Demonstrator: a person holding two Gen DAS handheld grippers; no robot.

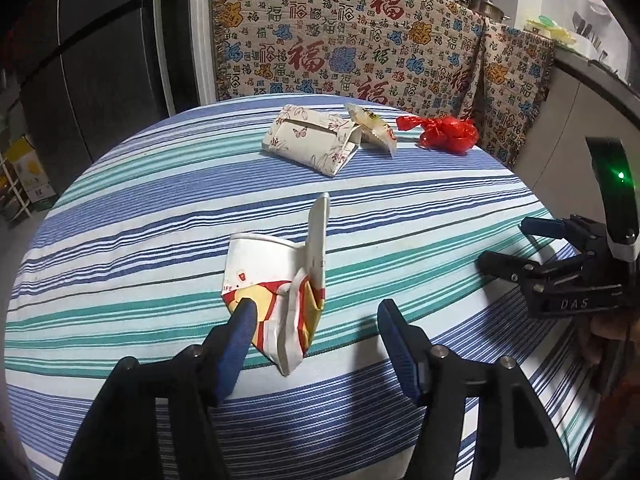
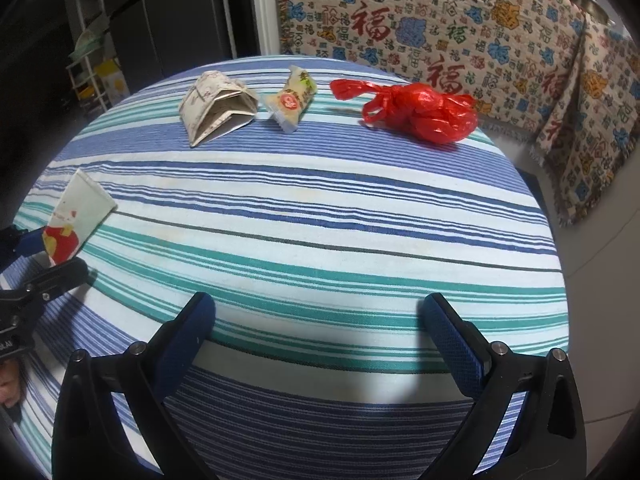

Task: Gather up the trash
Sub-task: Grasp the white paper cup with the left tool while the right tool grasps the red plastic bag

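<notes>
My left gripper (image 1: 316,312) stands half open around the crushed paper cup (image 1: 276,300) — pads not pressing; right gripper (image 2: 316,312) wide open, empty.

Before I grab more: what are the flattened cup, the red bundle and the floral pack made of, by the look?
Flattened cup: likely coated paper; matte, printed, holding sharp creases. Red bundle: thin plastic film, apparently a knotted bag; glossy, translucent, crinkled. Floral pack: probably soft plastic or paper wrap, matte, printed with butterflies, a slit on top; cannot tell which.

Wrapper (image 2: 291,98) between pouch (image 2: 216,108), bag (image 2: 424,114)
</notes>
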